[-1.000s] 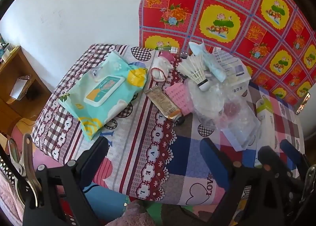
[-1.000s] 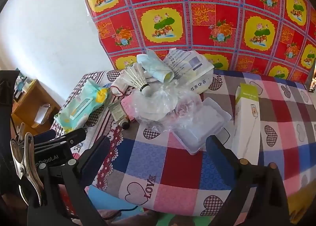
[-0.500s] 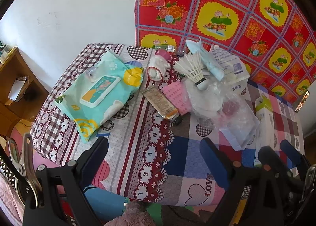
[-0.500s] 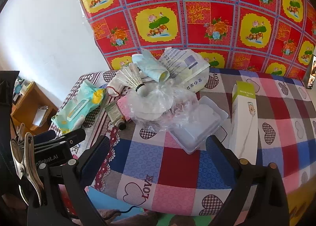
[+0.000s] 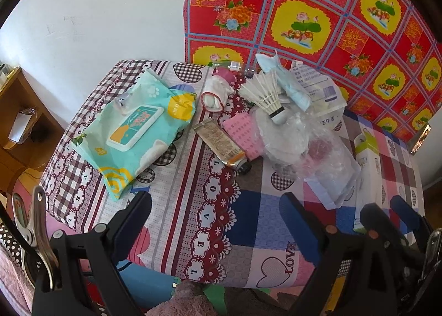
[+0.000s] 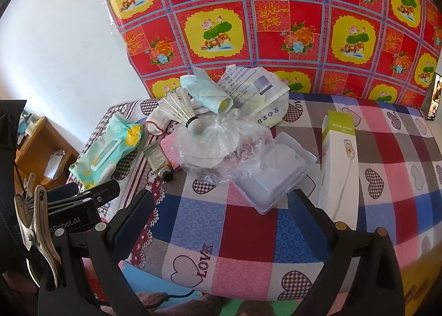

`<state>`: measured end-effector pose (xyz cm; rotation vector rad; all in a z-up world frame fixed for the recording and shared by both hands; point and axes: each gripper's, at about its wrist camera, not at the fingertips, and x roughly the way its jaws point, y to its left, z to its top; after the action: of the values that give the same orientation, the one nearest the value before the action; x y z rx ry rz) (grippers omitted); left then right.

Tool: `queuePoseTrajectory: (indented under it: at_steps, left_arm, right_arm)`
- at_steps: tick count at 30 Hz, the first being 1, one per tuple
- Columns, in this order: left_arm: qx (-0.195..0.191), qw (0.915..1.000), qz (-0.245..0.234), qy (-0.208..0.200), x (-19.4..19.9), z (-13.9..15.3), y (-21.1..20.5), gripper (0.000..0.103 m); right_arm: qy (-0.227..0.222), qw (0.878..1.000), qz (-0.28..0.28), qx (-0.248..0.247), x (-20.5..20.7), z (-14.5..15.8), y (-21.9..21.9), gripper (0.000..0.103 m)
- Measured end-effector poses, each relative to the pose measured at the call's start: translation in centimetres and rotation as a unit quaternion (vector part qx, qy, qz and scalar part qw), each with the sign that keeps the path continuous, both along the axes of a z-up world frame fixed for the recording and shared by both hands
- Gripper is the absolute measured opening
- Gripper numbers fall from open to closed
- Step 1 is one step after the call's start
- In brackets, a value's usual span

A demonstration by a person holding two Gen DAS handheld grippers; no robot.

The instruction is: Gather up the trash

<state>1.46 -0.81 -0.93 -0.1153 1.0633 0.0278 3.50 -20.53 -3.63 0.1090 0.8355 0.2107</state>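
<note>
A patchwork tablecloth (image 6: 248,233) printed with hearts covers the table; behind it hangs a red floral sheet (image 6: 276,26), a wooden shelf (image 5: 16,111) left of it.

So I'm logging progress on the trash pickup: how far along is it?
Nothing looks collected yet. The left gripper and right gripper both hang open and empty short of the pile. Still lying on the tablecloth: the crumpled plastic bag, clear plastic tray, shuttlecock, squeezed tube, face mask and wet-wipes pack. No bin is in view.
</note>
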Motion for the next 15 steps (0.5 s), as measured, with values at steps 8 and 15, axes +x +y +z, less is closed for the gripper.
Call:
queuePoseTrajectory:
  at_steps: [8, 15]
  left_arm:
    - [0.000, 1.0000, 0.002, 0.002, 0.04, -0.05, 0.20, 0.097]
    - [0.000, 1.0000, -0.001, 0.001, 0.02, -0.01, 0.09, 0.097]
  right_arm:
    - [0.001, 1.000, -0.002, -0.001, 0.10, 0.12, 0.25, 0.100]
    - [0.003, 1.000, -0.003, -0.001, 0.08, 0.05, 0.14, 0.100]
